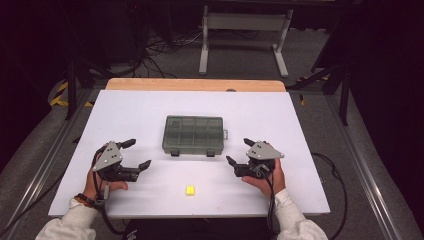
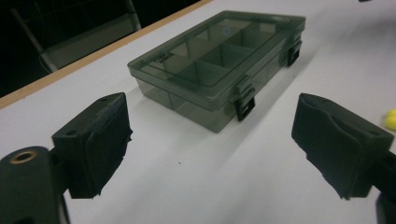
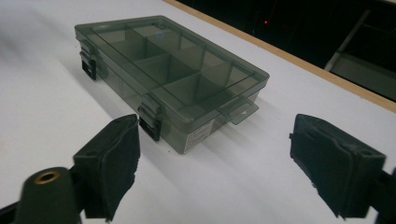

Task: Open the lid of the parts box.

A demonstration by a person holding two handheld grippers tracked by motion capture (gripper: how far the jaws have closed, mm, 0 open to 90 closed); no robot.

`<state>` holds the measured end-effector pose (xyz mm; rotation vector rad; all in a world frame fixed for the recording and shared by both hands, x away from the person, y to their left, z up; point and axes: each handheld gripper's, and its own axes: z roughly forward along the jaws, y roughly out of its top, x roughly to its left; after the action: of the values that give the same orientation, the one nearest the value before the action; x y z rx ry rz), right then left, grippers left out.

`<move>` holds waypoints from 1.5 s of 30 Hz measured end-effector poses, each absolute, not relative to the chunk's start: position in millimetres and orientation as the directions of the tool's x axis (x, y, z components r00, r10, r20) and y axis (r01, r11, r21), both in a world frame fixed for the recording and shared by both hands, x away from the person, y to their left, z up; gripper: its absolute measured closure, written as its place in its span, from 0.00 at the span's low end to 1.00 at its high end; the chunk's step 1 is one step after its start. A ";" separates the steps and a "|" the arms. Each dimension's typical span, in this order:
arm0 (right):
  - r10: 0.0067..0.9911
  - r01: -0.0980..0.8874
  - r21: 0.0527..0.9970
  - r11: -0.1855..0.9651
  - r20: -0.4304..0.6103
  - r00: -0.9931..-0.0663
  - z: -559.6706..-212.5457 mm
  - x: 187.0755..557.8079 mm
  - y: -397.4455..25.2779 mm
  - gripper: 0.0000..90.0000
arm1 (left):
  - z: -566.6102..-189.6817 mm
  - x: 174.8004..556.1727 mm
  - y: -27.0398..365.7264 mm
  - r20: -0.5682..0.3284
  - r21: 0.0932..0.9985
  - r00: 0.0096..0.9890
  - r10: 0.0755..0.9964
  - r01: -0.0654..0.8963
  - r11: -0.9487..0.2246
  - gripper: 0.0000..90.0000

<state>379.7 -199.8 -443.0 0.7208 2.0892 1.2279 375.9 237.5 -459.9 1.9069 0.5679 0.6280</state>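
Here, closed organizer box [image 1: 193, 135] mid-table, yellow piece [image 1: 190, 190] nearer, left gripper [image 1: 136, 154] and right gripper [image 1: 238, 151] fingers apart, empty.

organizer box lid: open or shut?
Shut. The lid lies flat on the organizer box, and both black latches on its front are folded down. Through the clear lid, its compartments look empty.

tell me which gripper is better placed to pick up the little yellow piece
Roughly even, with a slight lean to the left. The yellow piece lies on the table between both; the left gripper is open, and its own view shows the piece beside one jaw. The right gripper, also open, faces the closed box.
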 end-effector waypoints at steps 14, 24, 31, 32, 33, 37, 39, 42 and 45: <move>0.632 0.203 0.840 0.503 -0.197 -0.750 -438.2 420.1 -162.6 0.30 | -449.8 432.3 206.6 0.117 0.895 0.816 0.566 0.161 -0.417 0.14; 0.629 0.267 0.811 0.520 -0.152 -0.762 -450.1 423.6 -159.5 0.37 | -463.8 437.5 195.8 0.076 0.851 0.831 0.551 0.234 -0.471 0.17; 0.625 0.320 0.776 0.544 -0.120 -0.771 -463.1 430.6 -161.5 0.48 | -474.5 439.6 189.5 0.080 0.796 0.841 0.535 0.269 -0.542 0.25; 0.625 0.318 0.779 0.540 -0.118 -0.772 -462.9 430.9 -162.3 0.49 | -474.3 439.5 189.0 0.085 0.792 0.842 0.533 0.267 -0.549 0.26; 0.624 0.321 0.779 0.538 -0.113 -0.773 -462.8 430.8 -162.9 0.49 | -473.9 438.8 188.5 0.090 0.787 0.843 0.531 0.266 -0.557 0.28; 0.611 0.315 0.774 0.550 -0.115 -0.783 -462.2 429.1 -163.8 0.50 | -472.3 436.9 187.7 0.118 0.766 0.841 0.529 0.262 -0.587 0.41; 0.605 0.310 0.777 0.548 -0.112 -0.788 -461.0 428.3 -165.2 0.50 | -473.4 438.1 188.0 0.117 0.757 0.844 0.523 0.265 -0.597 0.44; 0.607 0.314 0.794 0.520 -0.086 -0.790 -458.5 428.2 -168.4 0.52 | -474.7 438.8 186.7 0.119 0.746 0.850 0.513 0.264 -0.611 0.53; 0.619 0.322 0.789 0.523 -0.092 -0.780 -458.6 430.0 -168.4 0.57 | -475.0 439.4 185.2 0.126 0.742 0.845 0.519 0.267 -0.614 0.56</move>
<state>430.0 -168.4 -458.6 0.7770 2.4048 1.1367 439.4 185.2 -475.0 2.2562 0.5693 0.4257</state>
